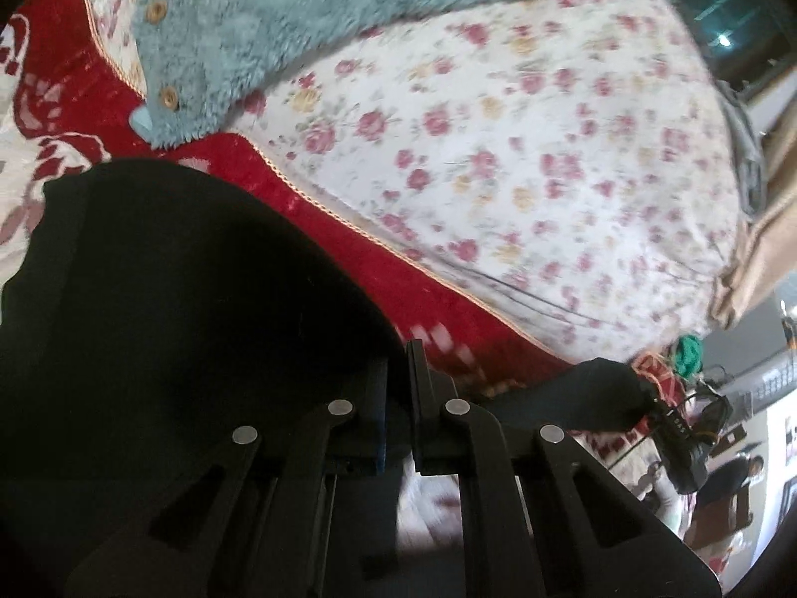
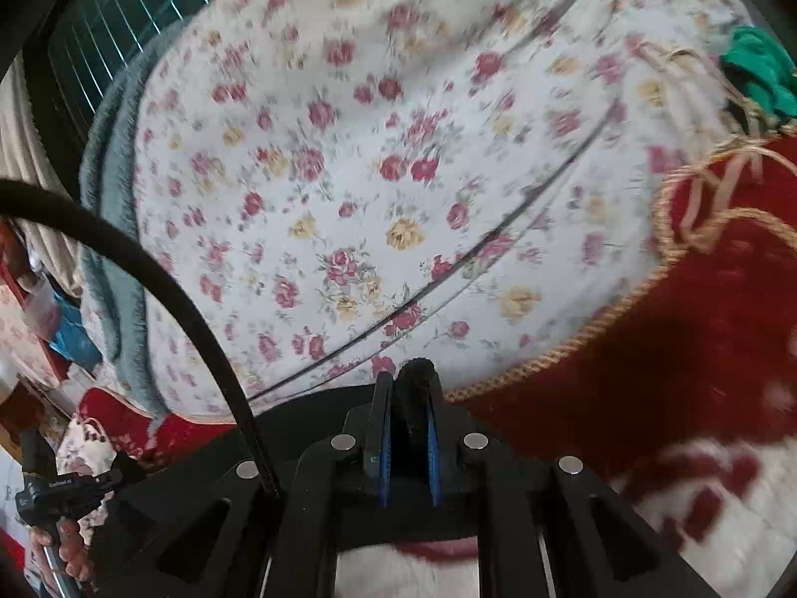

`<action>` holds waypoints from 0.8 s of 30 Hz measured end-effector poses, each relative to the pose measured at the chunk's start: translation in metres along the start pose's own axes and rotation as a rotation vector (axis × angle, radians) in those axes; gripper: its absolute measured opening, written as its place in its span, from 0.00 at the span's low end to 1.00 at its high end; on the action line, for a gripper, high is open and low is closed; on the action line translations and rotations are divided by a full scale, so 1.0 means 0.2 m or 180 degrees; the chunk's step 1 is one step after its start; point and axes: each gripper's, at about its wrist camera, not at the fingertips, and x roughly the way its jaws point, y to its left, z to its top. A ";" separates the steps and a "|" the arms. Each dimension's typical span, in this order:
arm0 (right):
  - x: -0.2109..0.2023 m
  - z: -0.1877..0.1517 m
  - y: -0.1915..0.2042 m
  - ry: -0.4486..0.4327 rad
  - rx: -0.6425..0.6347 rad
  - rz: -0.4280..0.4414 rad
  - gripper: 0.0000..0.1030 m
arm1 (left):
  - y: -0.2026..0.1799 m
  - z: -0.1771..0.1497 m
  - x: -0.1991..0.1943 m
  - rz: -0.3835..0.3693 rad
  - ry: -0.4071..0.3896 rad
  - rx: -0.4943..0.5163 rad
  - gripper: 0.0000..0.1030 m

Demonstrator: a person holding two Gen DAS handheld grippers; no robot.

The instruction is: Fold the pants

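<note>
both grippers, left gripper (image 1: 398,364) and right gripper (image 2: 408,383), pinch black pants (image 1: 174,274), apparently stretched between them.

The soft black pants (image 1: 174,274) hang from the left gripper (image 1: 397,364) and spread toward nine o'clock. They lie over the red blanket with a gold cord edge (image 1: 448,309). The white sheet with small flowers (image 1: 523,149) lies toward one o'clock. The fuzzy teal jacket with wooden buttons (image 1: 279,25) rests on it at eleven o'clock.

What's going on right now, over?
Left gripper and right gripper shut on black pants, lifted over floral bedsheet. Teal fleece garment lies beyond.
</note>
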 end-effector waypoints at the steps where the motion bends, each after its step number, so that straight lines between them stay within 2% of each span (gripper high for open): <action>1: -0.05 -0.02 -0.01 -0.0025 0.0026 0.0024 0.10 | -0.01 -0.02 -0.03 -0.0002 -0.0023 0.0042 0.06; 9: -0.49 -0.30 -0.11 -0.0304 0.0231 0.0144 0.10 | -0.07 -0.31 -0.23 -0.0051 -0.0126 0.0308 0.06; 12: -0.67 -0.44 -0.17 -0.0374 0.0334 0.0108 0.10 | -0.06 -0.44 -0.31 -0.0038 -0.0114 0.0411 0.06; 16: -0.81 -0.63 -0.30 -0.0210 0.0517 -0.0177 0.09 | -0.02 -0.62 -0.30 0.0053 -0.0019 0.0541 0.06; 18: -0.84 -0.71 -0.36 -0.0147 0.0684 -0.0204 0.09 | 0.02 -0.68 -0.26 0.0087 0.0097 0.0499 0.06; 22: -0.91 -0.81 -0.35 -0.0092 0.0866 -0.0069 0.10 | 0.10 -0.71 -0.20 0.0175 0.0170 0.0320 0.06; 24: -0.91 -0.86 -0.33 -0.0146 0.1094 0.0282 0.18 | 0.14 -0.69 -0.21 0.0058 0.0155 0.0122 0.06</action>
